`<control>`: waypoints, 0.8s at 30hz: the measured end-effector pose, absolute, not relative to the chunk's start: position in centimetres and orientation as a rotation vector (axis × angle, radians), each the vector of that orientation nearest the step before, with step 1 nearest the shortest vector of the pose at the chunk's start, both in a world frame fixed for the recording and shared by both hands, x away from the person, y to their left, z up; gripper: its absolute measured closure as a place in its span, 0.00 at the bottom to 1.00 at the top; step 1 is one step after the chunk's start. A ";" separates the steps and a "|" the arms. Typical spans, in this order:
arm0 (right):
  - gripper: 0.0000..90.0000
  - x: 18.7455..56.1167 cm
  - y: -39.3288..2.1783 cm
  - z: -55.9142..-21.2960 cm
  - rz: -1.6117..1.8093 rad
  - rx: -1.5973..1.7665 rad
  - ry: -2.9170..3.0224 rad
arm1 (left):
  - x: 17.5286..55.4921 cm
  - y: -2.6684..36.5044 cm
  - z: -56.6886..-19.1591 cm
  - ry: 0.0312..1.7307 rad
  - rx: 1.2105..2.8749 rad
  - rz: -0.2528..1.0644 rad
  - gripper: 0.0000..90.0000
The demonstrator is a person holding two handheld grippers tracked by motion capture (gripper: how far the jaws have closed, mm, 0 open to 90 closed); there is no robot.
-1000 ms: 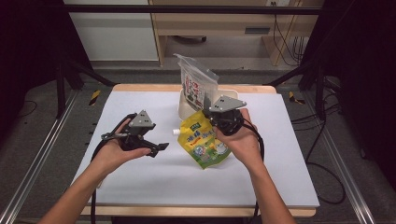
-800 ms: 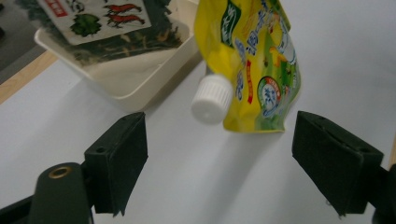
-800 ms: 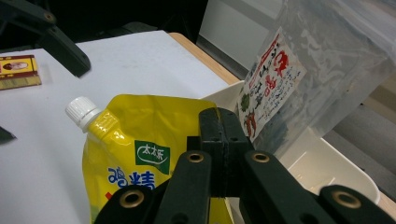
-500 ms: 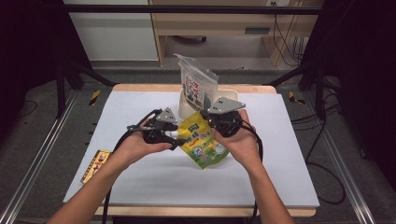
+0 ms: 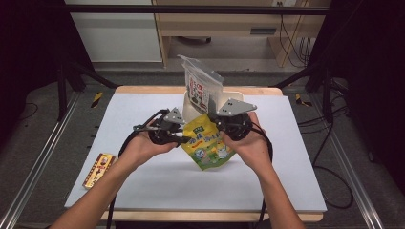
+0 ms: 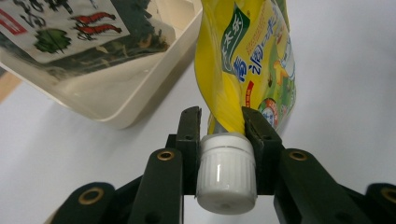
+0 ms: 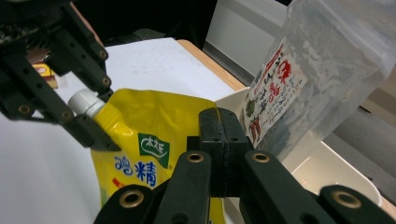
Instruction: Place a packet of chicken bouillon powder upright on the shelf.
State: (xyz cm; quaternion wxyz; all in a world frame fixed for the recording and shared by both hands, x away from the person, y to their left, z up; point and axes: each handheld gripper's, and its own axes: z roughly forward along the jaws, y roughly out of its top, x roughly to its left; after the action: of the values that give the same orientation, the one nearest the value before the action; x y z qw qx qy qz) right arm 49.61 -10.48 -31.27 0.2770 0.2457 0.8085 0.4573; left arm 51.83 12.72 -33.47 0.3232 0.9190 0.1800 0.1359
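A yellow spouted pouch (image 5: pixel 208 145) hangs just above the white table (image 5: pixel 286 157) between both hands. My right gripper (image 5: pixel 218 127) is shut on the pouch's upper edge (image 7: pixel 154 116), its jaws pressed together in the right gripper view (image 7: pixel 219 128). My left gripper (image 5: pixel 184 139) comes in from the left. Its jaws have just been closing and now sit against both sides of the pouch's white ribbed cap (image 6: pixel 226 172). The pouch body (image 6: pixel 254 60) runs away from the cap in the left gripper view.
A cream bin (image 5: pixel 192 102) stands at the table's back middle, with a clear printed snack bag (image 5: pixel 199 86) upright in it. A small flat box (image 5: pixel 99 169) lies near the table's left edge. Black cables trail from both grippers.
My left gripper has moved right from open table to the pouch's spout and closed onto the cap. The right gripper and pouch have stayed in place.
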 end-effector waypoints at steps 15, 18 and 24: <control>0.99 49.3 -11.3 -31.2 1.230 0.627 2.254 | 51.4 12.9 -31.1 0.329 2.521 0.458 0.78; 0.99 49.3 -11.3 -31.4 1.209 0.622 2.276 | 51.4 13.0 -31.0 0.292 2.550 0.474 0.78; 0.88 49.3 -11.4 -31.8 1.195 0.593 2.339 | 51.3 13.1 -31.4 0.243 2.578 0.488 0.78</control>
State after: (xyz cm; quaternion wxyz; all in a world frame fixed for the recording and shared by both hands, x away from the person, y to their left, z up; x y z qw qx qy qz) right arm 49.32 -11.42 -31.78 0.2224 0.2146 0.8469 0.4327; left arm 51.29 13.07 -31.37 0.2506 0.9472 0.0891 0.1793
